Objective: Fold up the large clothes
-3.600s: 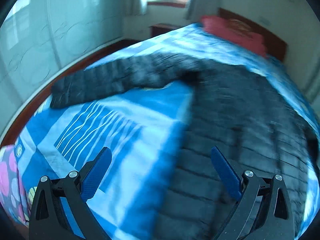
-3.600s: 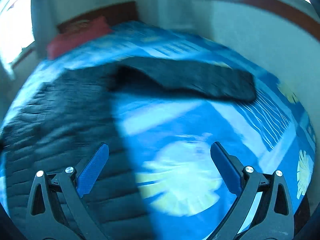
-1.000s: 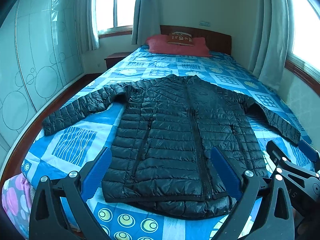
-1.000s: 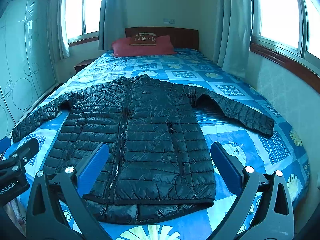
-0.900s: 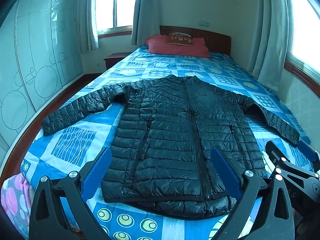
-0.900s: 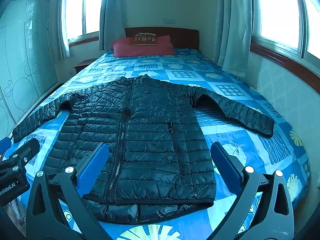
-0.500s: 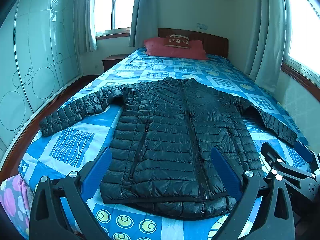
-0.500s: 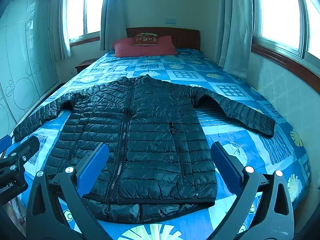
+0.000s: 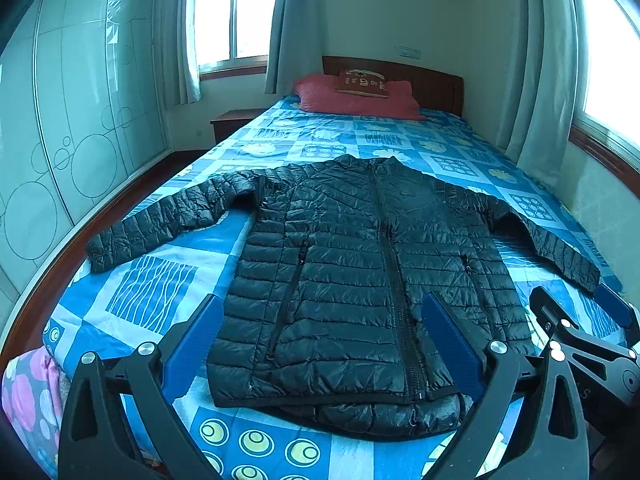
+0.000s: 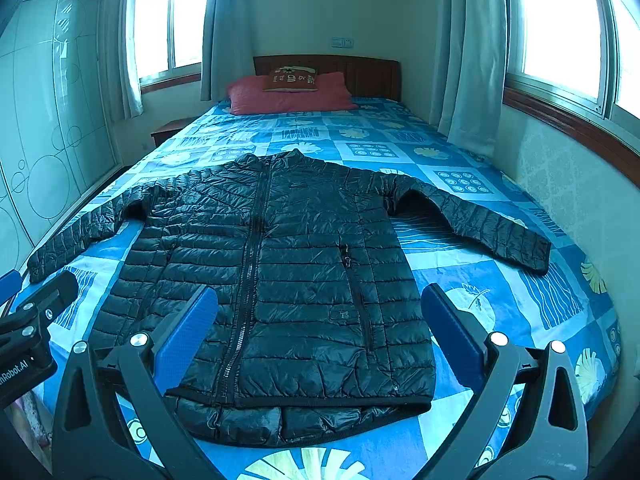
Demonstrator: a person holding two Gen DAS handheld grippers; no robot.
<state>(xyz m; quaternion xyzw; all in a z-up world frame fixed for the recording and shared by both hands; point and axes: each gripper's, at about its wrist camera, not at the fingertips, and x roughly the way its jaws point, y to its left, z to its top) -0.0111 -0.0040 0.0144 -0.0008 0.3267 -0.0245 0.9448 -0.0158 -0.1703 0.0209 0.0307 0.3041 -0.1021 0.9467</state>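
Observation:
A black quilted puffer jacket [image 9: 352, 272] [image 10: 288, 272] lies flat and zipped on the blue patterned bed [image 9: 152, 288] [image 10: 500, 304], front side up, both sleeves spread outward. Its hem faces me at the foot of the bed. My left gripper [image 9: 320, 328] is open, held back above the foot of the bed with nothing between its blue pads. My right gripper [image 10: 320, 320] is likewise open and empty, above the hem. Each gripper shows at the edge of the other's view: the right gripper [image 9: 580, 328] and the left gripper [image 10: 28, 312].
Red pillows [image 9: 356, 96] [image 10: 288, 94] lean on the wooden headboard [image 9: 432, 80]. A glass-front wardrobe [image 9: 60, 120] lines the left wall, with a nightstand [image 9: 232, 122] in the corner. The right side of the bed runs close along a wall under a window [image 10: 568, 32]. A floral cloth [image 9: 28, 392] hangs at the foot-left corner.
Since 3.6 s ago both grippers have pulled back from close over the jacket to the foot of the bed. Over the last second the views rose only slightly; the jacket has not moved.

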